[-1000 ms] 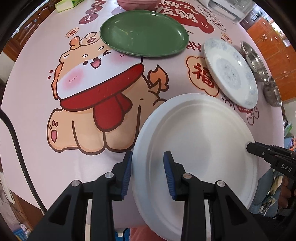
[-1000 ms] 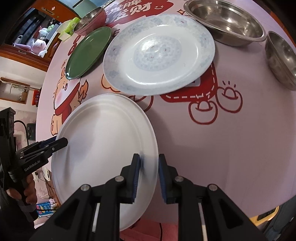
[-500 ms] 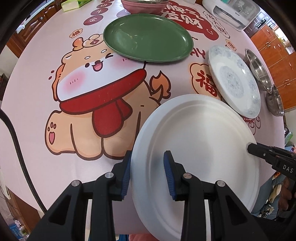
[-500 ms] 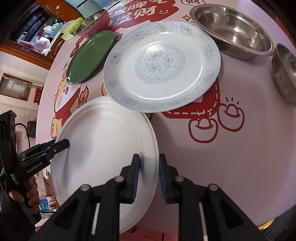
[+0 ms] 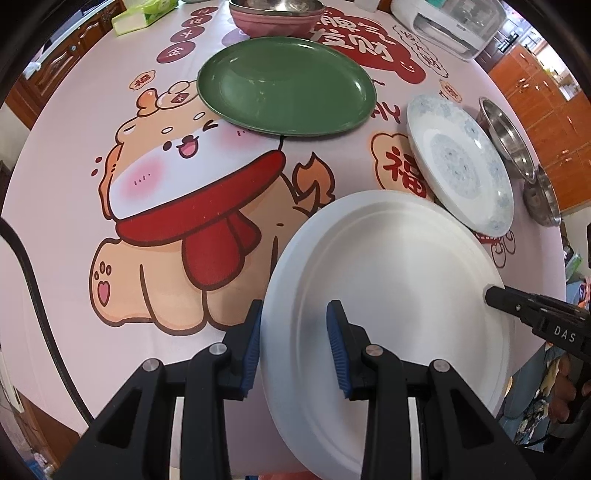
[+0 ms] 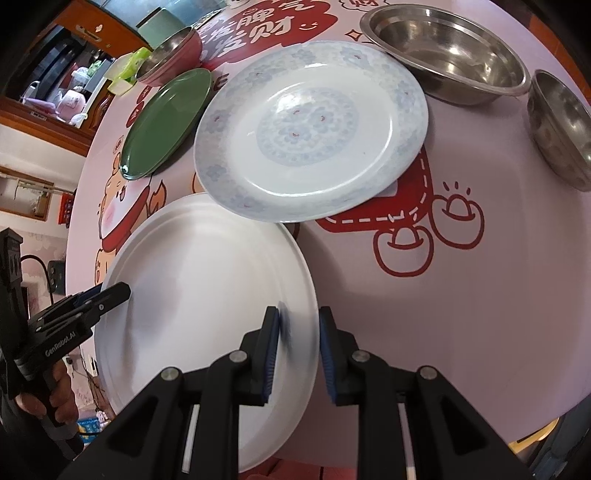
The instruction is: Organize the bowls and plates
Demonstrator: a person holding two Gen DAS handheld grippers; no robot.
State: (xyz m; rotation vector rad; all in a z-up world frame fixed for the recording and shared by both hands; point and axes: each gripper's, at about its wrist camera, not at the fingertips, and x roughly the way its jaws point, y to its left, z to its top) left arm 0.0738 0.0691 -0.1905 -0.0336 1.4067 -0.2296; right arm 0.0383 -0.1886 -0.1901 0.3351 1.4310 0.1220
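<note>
A large white plate [image 5: 388,277] [image 6: 207,277] hangs at the table's near edge, gripped on both sides. My left gripper [image 5: 295,332] is shut on its left rim, one blue pad outside and one on the plate's face. My right gripper [image 6: 298,332] is shut on the opposite rim; its tip shows in the left wrist view [image 5: 491,293]. In the right wrist view the left gripper [image 6: 125,291] reaches in from the left. The blue-patterned plate [image 6: 310,129] [image 5: 458,162] lies just beyond, its near rim overlapping the white plate's far edge. A green plate [image 5: 284,85] [image 6: 166,122] sits farther back.
Two steel bowls [image 6: 443,55] [image 6: 561,125] stand right of the patterned plate. A pink bowl [image 5: 273,22] holding a steel one sits behind the green plate, with a green tissue box [image 5: 144,18] and a white appliance [image 5: 454,26] at the back. A black cable [image 5: 33,280] hangs on the left.
The white plate has moved away from me across the table, carried by both grippers. The gap to the patterned plate has closed, and their rims now meet.
</note>
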